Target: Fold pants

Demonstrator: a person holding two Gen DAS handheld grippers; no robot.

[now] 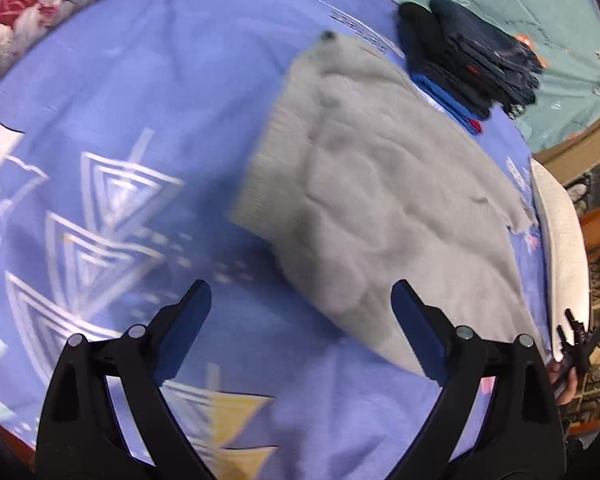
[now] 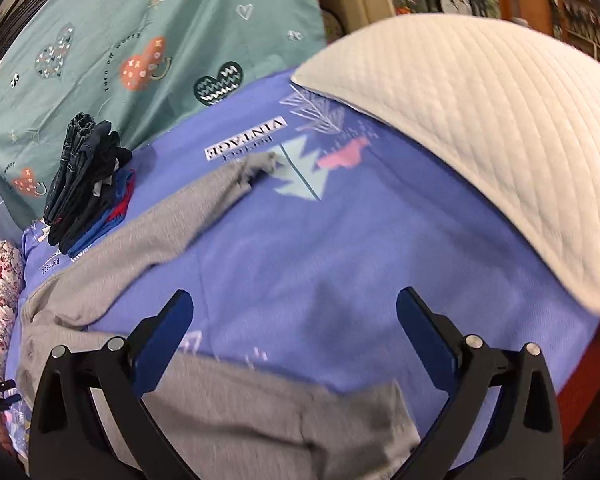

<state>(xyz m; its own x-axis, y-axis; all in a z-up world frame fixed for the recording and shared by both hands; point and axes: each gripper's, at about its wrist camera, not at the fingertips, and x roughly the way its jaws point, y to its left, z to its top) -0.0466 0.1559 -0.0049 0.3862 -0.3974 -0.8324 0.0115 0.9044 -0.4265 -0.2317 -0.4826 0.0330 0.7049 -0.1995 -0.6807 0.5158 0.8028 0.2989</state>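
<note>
The grey pants (image 1: 384, 200) are seen spread on the blue printed bedsheet (image 1: 140, 100), near the bed edge where the white pillow (image 2: 500, 140) lies. The left gripper (image 1: 300, 300) is held with jaws wide apart and empty, the pants just ahead and under its right finger. The right gripper (image 2: 294, 308) is likewise spread wide and empty, bare sheet between its 2 fingers and grey fabric below its left finger.

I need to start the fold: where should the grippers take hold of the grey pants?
Probably the ribbed waistband edge of the grey pants for the left gripper, and the leg hem for the right gripper. Both edges lie flat on the blue sheet, so come in low, jaws open, sliding one finger underneath.
</note>
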